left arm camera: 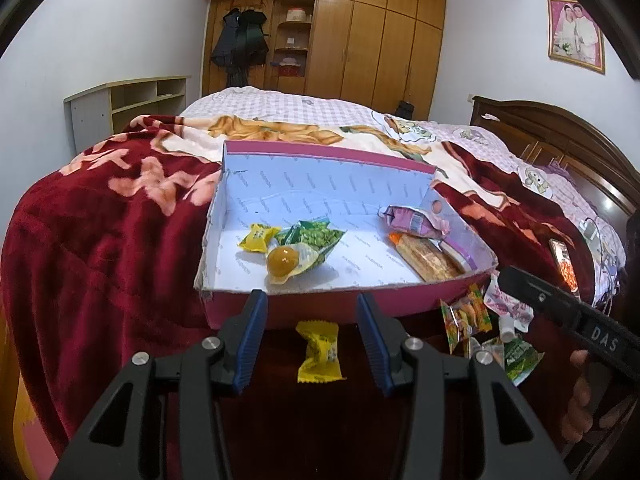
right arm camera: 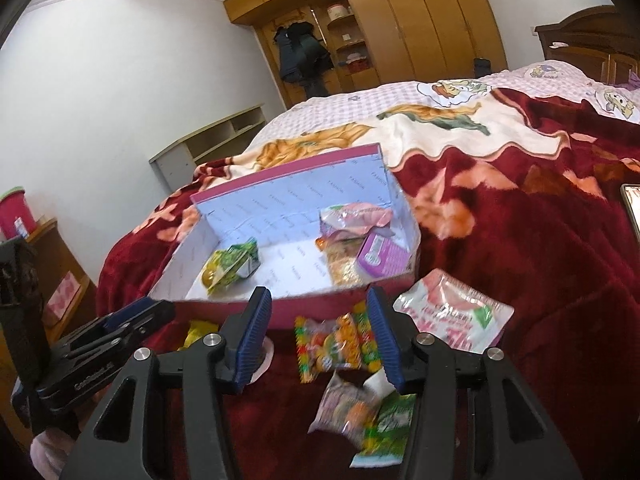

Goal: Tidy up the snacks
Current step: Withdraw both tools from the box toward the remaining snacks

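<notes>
Two claws hang over snacks on the bed, both apart and empty.
Left claw gapes above a yellow candy, just short of the box; the box holds packets at left and right, bare floor between. Right claw gapes over a gummy bag by the box's near wall.
</notes>
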